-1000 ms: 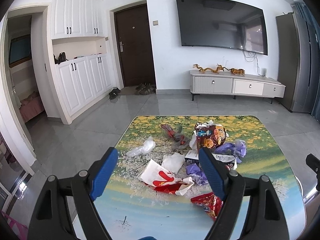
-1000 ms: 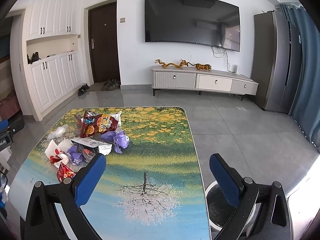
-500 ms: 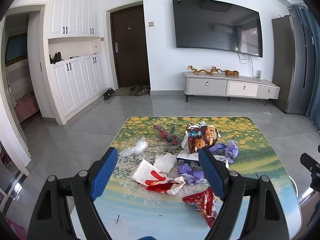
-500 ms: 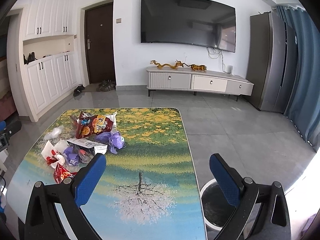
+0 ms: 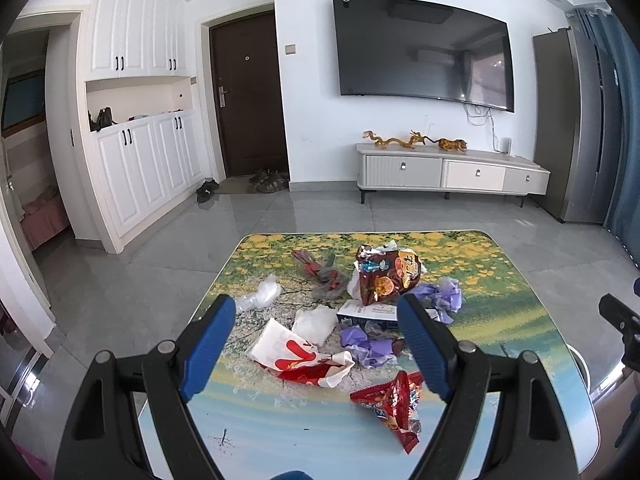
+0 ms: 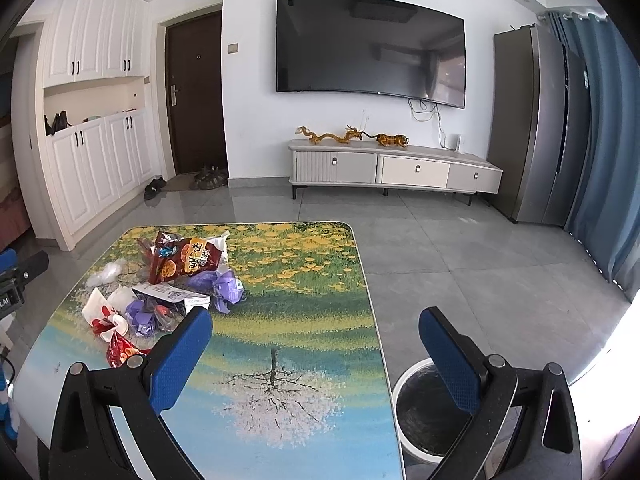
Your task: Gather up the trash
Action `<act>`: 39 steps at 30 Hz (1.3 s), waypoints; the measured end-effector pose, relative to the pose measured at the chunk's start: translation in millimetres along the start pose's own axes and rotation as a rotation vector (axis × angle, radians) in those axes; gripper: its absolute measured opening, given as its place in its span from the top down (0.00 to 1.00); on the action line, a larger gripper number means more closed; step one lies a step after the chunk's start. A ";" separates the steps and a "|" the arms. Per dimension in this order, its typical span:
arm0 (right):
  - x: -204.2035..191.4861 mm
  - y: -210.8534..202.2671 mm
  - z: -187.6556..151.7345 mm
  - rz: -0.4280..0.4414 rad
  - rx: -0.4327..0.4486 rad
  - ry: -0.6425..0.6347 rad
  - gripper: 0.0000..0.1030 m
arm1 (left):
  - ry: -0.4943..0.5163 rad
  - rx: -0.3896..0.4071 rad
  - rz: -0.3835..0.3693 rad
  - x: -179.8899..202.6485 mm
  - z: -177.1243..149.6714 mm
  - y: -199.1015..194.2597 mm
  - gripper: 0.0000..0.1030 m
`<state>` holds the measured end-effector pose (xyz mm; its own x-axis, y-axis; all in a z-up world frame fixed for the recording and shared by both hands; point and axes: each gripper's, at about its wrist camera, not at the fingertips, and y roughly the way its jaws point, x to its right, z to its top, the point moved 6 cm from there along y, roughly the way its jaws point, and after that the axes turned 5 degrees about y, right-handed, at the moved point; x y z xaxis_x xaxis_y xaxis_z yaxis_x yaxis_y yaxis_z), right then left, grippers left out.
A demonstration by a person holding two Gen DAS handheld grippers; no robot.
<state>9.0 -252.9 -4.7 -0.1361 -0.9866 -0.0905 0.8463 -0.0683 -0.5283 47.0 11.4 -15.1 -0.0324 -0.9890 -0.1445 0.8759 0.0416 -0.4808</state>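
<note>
A pile of trash lies on the picture-printed table (image 5: 500,320): a brown snack bag (image 5: 386,276), a red-and-white paper wrapper (image 5: 298,356), a red snack packet (image 5: 390,400), purple wrappers (image 5: 368,344), a white carton (image 5: 366,312) and clear plastic (image 5: 260,294). My left gripper (image 5: 316,344) is open and empty, above the table's near edge, facing the pile. My right gripper (image 6: 316,352) is open and empty over the table's right part (image 6: 280,340); the pile (image 6: 160,288) lies to its left. A white trash bin (image 6: 424,412) stands on the floor beside the table's right edge.
Grey tiled floor surrounds the table. A TV console (image 6: 394,172) and wall TV (image 6: 370,46) are at the back, white cabinets (image 5: 136,152) on the left, a fridge (image 6: 536,128) and blue curtain (image 6: 600,152) on the right. Shoes (image 5: 266,180) lie by the dark door.
Both grippers have drawn back and risen slightly, so the table and pile sit a little lower and farther in view. Both stay open and empty.
</note>
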 end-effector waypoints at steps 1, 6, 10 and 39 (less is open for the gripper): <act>0.0 -0.6 0.7 -0.001 0.003 -0.001 0.00 | 0.001 -0.001 -0.003 0.4 -0.1 0.2 0.20; -2.9 1.0 0.3 0.007 -0.001 -0.004 0.00 | 0.005 -0.003 -0.010 0.4 -1.2 2.1 0.20; -7.4 1.9 0.5 0.025 -0.001 -0.008 0.00 | 0.013 -0.015 -0.019 0.9 -3.1 4.4 0.20; -158.6 68.1 -65.9 0.531 -0.344 -0.248 0.06 | -0.067 -0.216 -0.166 -88.0 -75.3 68.3 0.21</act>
<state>54.4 -91.3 -82.0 0.4098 -0.8807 -0.2374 0.5482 0.4458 -0.7077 73.4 112.0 -100.3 -0.1288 -0.9916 0.0063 0.7382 -0.1001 -0.6671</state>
